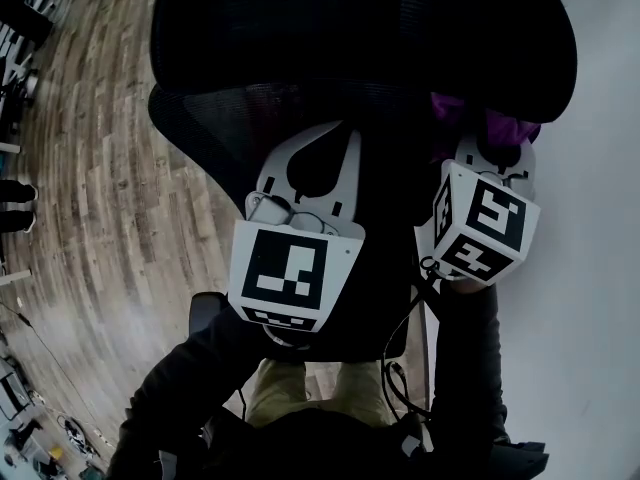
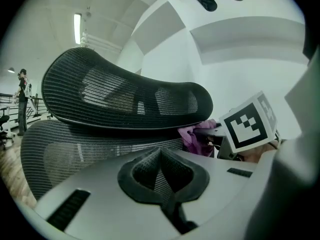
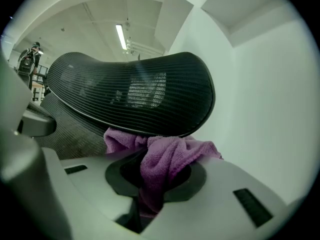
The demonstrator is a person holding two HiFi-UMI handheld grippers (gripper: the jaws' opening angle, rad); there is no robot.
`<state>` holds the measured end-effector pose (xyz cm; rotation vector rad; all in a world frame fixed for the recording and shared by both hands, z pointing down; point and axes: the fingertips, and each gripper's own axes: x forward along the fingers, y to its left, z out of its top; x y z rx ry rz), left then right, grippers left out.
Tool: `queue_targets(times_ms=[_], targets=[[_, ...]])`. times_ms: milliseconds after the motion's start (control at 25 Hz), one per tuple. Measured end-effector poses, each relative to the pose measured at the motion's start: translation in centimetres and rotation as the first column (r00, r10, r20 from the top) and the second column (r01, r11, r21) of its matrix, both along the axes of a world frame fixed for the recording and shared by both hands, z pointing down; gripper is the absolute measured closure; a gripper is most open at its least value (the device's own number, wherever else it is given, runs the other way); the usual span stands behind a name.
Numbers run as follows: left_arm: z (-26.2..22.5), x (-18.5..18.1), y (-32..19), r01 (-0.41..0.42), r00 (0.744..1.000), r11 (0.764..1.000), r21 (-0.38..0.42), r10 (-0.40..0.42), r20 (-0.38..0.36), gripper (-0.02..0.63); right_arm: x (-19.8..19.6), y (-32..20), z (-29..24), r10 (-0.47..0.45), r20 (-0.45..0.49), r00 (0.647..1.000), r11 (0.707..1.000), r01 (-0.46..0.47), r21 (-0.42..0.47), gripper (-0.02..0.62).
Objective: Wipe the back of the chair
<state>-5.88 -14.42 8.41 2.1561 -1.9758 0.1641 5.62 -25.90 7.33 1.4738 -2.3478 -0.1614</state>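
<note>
From above, the black mesh chair shows its headrest (image 1: 360,28) over the wider backrest (image 1: 215,118). My left gripper (image 1: 325,133) rests against the backrest mesh just below the headrest, its white jaws shut with nothing between them. The left gripper view shows the headrest (image 2: 125,99), the backrest (image 2: 75,149) and the left gripper (image 2: 160,151). My right gripper (image 1: 480,133) is shut on a purple cloth (image 1: 510,126), pressed under the headrest's right end. In the right gripper view the cloth (image 3: 170,156) bunches between the jaws, against the headrest (image 3: 135,94). The cloth (image 2: 192,136) also shows in the left gripper view.
A wooden floor (image 1: 90,198) spreads to the left and a white wall (image 1: 600,268) stands close on the right. A person (image 2: 22,101) stands far off by a railing. Cables (image 1: 405,368) hang by my legs (image 1: 300,388).
</note>
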Motion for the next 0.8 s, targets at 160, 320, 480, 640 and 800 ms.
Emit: queue_targets(times_ms=[160, 320, 480, 640, 800], targets=[[0.0, -0.7, 0.3, 0.009, 1.0, 1.0, -0.005, -0.009, -0.006, 0.606, -1.4, 0.6, 0.2, -0.024, 0.037, 0.999, 1.0, 0.025, -0.019, 0.529], [-0.5, -1.9, 0.9, 0.03, 1.0, 1.0, -0.005, -0.03, -0.008, 0.606, -3.2, 1.3, -0.2, -0.052, 0.038, 0.998, 0.998, 0.053, -0.023, 0.529], [-0.6, -3.1, 1.4, 0.045, 0.999, 0.999, -0.004, -0.045, -0.009, 0.605, -4.9, 1.9, 0.0, -0.077, 0.026, 0.997, 0.997, 0.078, -0.028, 0.529], [-0.7, -4.5, 2.1, 0.065, 0.998, 0.998, 0.001, -0.065, -0.011, 0.606, -6.4, 2.7, 0.1, -0.099, 0.02, 0.995, 0.994, 0.1, -0.034, 0.529], [-0.5, -6.2, 2.6, 0.087, 0.996, 0.996, 0.0, -0.087, -0.017, 0.606, -8.5, 3.4, 0.6, -0.126, 0.023, 0.992, 0.991, 0.126, -0.042, 0.529]])
